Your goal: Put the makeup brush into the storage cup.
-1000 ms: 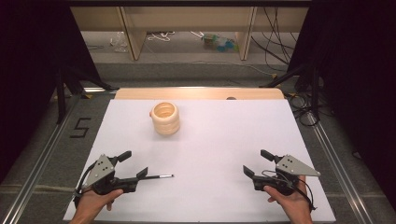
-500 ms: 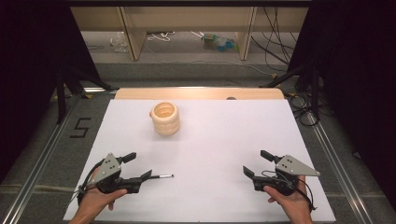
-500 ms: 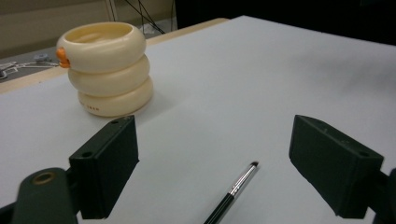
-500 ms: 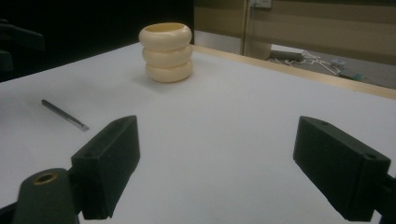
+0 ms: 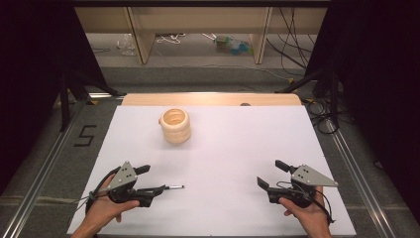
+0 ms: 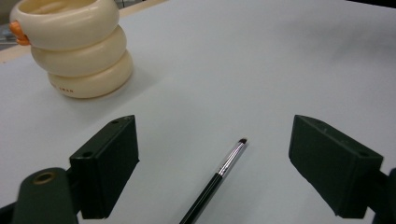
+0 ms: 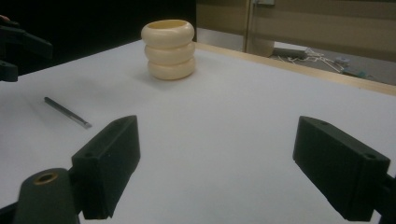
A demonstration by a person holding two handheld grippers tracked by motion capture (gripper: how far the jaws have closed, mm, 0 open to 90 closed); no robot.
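Our left gripper (image 5: 157, 190) has slid back toward 6 o'clock w/ jaws spread around the thin black-handled, silver-ferruled brush (image 6: 219, 172) lying on the white table (image 5: 237, 148), prob. lining up a grasp; right gripper (image 5: 270, 188) idle, also spread.

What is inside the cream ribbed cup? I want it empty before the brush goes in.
From the high view, the cream cup shows a bare inner wall near its rim; its bottom is hidden. The brush lies on the table between the open left tongs.
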